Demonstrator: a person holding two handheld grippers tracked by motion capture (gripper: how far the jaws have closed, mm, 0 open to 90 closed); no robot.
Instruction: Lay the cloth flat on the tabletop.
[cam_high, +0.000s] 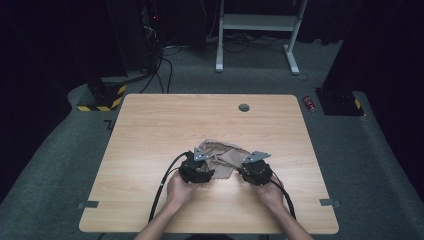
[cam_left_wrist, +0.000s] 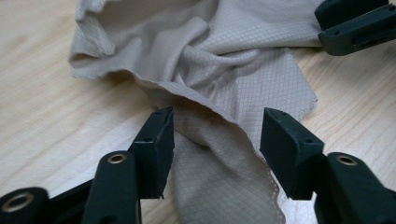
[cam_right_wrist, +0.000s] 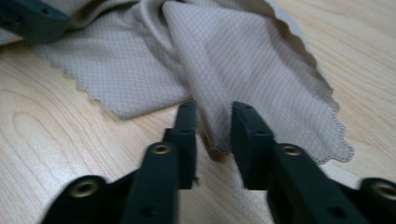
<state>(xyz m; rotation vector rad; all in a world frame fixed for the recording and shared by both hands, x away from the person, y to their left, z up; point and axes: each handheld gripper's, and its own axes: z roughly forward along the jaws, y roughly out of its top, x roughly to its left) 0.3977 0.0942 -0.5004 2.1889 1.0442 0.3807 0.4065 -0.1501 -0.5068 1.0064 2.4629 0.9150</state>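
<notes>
Item: beige waffle-weave cloth (cam_high: 222, 159), crumpled mid-table (cam_high: 150, 130). My left hand-held gripper (cam_left_wrist: 217, 140), jaws apart, straddles a fold; my right hand-held gripper (cam_right_wrist: 214, 135), narrowly apart, brackets its edge, probably for spreading.

You will find nothing to read here: no text, label, brand or number is legible on the table (cam_high: 150, 125), the cloth (cam_high: 222, 155) or the floor beyond its far edge.
</notes>
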